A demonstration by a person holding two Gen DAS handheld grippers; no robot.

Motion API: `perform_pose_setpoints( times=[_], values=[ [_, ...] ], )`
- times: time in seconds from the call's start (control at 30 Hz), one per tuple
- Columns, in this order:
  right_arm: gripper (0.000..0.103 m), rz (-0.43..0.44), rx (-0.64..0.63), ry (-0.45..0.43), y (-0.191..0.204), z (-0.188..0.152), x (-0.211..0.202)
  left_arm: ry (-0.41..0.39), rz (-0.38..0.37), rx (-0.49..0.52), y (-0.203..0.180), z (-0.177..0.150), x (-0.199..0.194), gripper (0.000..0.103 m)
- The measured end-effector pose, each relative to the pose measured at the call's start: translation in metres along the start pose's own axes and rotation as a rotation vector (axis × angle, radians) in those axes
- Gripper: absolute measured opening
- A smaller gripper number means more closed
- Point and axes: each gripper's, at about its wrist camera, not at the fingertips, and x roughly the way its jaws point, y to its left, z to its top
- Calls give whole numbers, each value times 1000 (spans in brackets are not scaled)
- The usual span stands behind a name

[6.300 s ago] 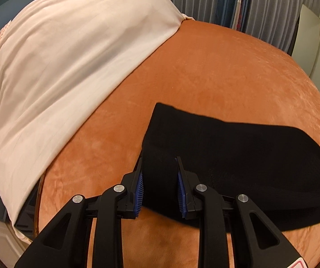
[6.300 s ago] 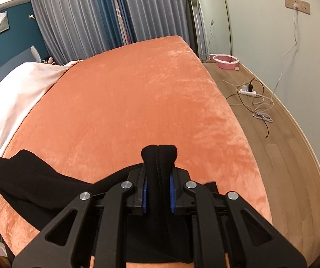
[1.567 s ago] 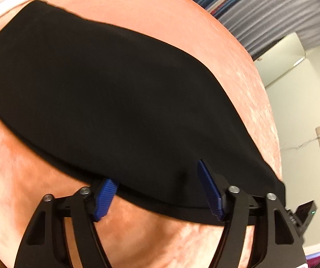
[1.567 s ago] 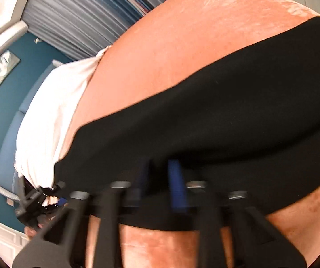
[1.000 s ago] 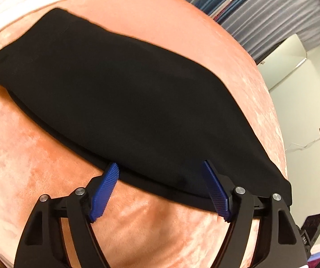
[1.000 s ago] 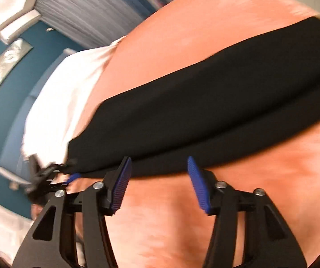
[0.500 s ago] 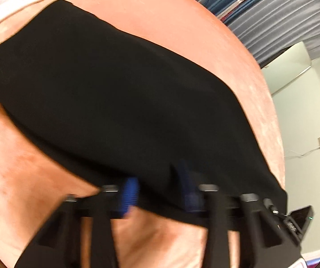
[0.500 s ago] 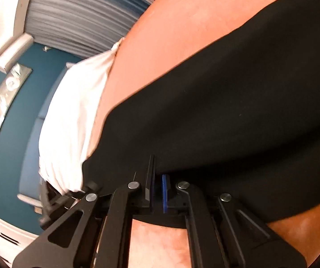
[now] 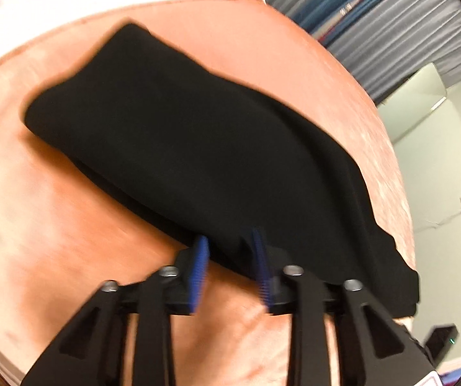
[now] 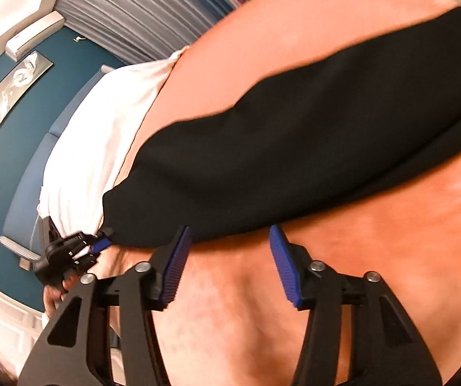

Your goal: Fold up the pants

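Left wrist view: the black pants lie as a long folded band on the orange bed, long axis running crosswise ahead. The left claw pinches their near edge.

Right wrist view: the right claw gapes empty just short of that edge.

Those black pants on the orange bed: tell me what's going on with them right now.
A person is folding the black pants on the orange bed cover with two tools. The pants lie in a long folded strip. The left hand-held gripper sits at the strip's near edge with fabric between its partly closed blue pads; whether it grips is unclear. The right hand-held gripper is open at the near edge, holding nothing. A white sheet lies beyond.
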Motion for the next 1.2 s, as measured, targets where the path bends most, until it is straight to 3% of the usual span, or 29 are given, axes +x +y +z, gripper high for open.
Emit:
perform_pose_setpoints(
  times=[0.07,0.1,0.27,0.4,0.47,0.6,0.63,0.67,0.7,0.9,0.97,1.03,1.1,1.2],
  values=[
    [51,-52,30,-65,-27,11,-26,-29,83,-8,6,6,-7,33],
    [51,-123,47,-116,-51,24,-46,-40,99,-18,9,8,-9,33],
    [52,-354,158,-288,-142,78,-103,-80,110,-4,-1,3,-28,33],
    [52,-375,228,-319,-196,114,-113,-80,110,103,-40,-12,-32,38],
    [52,-357,251,-316,-205,127,-104,-65,82,135,-57,-17,-29,44],
    [52,-353,287,-321,-213,138,-86,-50,54,207,-99,-26,-15,45],
    [43,-349,273,-328,-213,141,-82,-40,49,219,-106,-28,-11,45],
    [18,-348,262,-326,-205,142,-76,-28,45,229,-115,-30,-5,45],
    [3,-340,253,-328,-203,145,-74,-17,28,266,-119,-31,-2,45],
    [3,-301,194,-488,-171,127,-135,12,46,340,-143,-44,6,45],
    [4,-351,200,-436,-188,118,-128,6,63,366,-145,-51,11,52],
    [5,-366,245,-302,-217,111,-101,26,76,367,-145,-55,26,52],
    [9,-302,288,-334,-221,109,-113,59,99,354,-145,-58,43,52],
    [22,-413,228,-400,-197,104,-146,85,100,318,-135,-61,49,52]
  ],
)
